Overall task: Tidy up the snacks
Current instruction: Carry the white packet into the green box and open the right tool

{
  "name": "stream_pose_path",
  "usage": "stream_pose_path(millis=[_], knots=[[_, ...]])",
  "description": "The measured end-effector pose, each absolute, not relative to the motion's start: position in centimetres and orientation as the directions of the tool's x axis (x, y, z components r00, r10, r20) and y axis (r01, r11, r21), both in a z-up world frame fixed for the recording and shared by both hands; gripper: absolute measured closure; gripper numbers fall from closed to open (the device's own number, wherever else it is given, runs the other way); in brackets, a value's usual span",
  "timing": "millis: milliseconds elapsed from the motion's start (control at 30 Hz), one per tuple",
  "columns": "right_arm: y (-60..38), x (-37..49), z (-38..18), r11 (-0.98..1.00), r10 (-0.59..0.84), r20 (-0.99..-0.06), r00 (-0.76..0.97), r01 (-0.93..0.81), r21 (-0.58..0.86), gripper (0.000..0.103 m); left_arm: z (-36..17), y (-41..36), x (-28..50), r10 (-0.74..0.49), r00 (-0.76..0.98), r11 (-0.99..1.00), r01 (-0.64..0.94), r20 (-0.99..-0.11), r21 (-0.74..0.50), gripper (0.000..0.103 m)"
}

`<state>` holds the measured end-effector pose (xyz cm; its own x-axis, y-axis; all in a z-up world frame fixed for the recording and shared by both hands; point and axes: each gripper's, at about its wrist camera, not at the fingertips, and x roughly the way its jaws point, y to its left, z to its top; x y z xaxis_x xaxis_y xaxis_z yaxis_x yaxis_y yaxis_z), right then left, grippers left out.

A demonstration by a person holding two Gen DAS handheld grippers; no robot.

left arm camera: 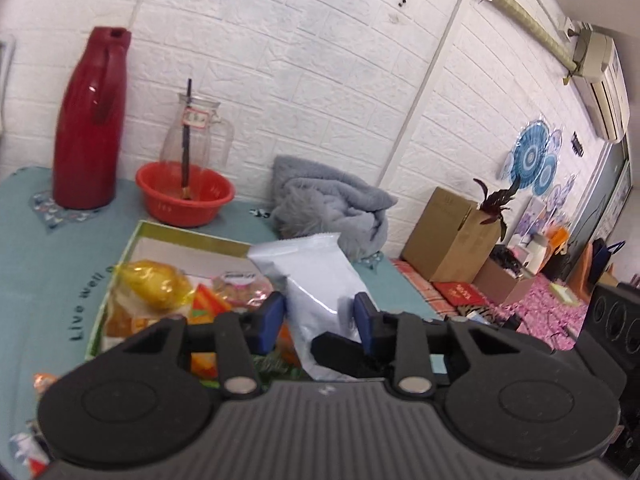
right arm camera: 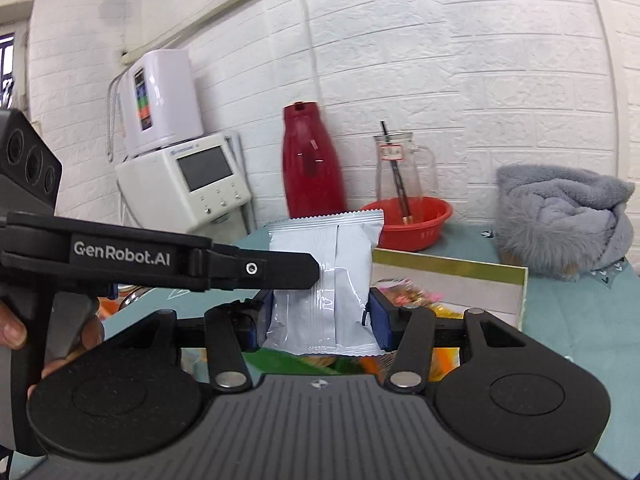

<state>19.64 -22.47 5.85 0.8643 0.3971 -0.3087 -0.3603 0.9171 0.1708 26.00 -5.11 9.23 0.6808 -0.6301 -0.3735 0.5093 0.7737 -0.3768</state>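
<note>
Above the near edge of the teal table (left arm camera: 24,248), a pale silver snack packet (right arm camera: 324,280) is held up by both tools at once. It stands between the blue pads of the right gripper (right arm camera: 320,316), which press its two sides. The left gripper (left arm camera: 320,312) has its pads against the packet's lower part in its own view and reaches in from the left in the right wrist view. Just beyond it lies a green-rimmed box (left arm camera: 192,238) of wrapped snacks (left arm camera: 156,284). Farther back stand a red flask (left arm camera: 90,120), a glass jug (left arm camera: 196,132), an orange basin (left arm camera: 184,196) and a grey blanket (left arm camera: 328,204).
</note>
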Motion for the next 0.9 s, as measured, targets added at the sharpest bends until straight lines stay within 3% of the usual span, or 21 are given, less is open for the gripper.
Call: stream_pose_path(millis=[367,467,500,567,633,733,767,900], knots=[[-25.6,24.5,3.6,0.94,0.336,-0.359,0.871,-0.286,0.185,0.015,7.0,-9.4,32.0,-0.631,0.642,0.776,0.525,-0.436,-0.35,0.072],[-25.9,25.4,2.6,0.949,0.308,-0.359,0.881,-0.259,0.179,0.008,6.4,-9.6,32.5,-0.614,0.65,0.789,0.51,-0.448,-0.341,0.072],[-25.9,25.5,2.3,0.955,0.291,-0.36,0.886,-0.244,0.169,0.0,6.2,-9.4,32.5,-0.6,0.661,0.8,0.5,-0.449,-0.333,0.061],[-26.0,25.5,1.9,0.964,0.261,-0.353,0.899,-0.223,0.146,0.0,6.1,-9.1,32.2,-0.569,0.691,0.823,0.477,-0.446,-0.31,0.035],[-25.9,25.4,1.7,0.966,0.257,-0.364,0.895,-0.224,0.131,0.0,6.1,-8.7,31.7,-0.556,0.711,0.831,0.479,-0.429,-0.283,0.034],[-25.9,25.4,1.3,0.969,0.243,-0.385,0.89,-0.208,0.132,0.0,6.2,-8.6,31.0,-0.525,0.733,0.851,0.466,-0.432,-0.242,0.021],[-25.9,25.2,1.3,0.97,0.237,-0.379,0.895,-0.199,0.137,0.0,6.3,-8.5,30.7,-0.497,0.753,0.867,0.447,-0.431,-0.22,0.007],[-25.5,24.3,1.9,0.97,0.241,-0.38,0.893,-0.207,0.129,0.0,6.7,-8.1,29.7,-0.45,0.785,0.892,0.411,-0.426,-0.187,0.007]])
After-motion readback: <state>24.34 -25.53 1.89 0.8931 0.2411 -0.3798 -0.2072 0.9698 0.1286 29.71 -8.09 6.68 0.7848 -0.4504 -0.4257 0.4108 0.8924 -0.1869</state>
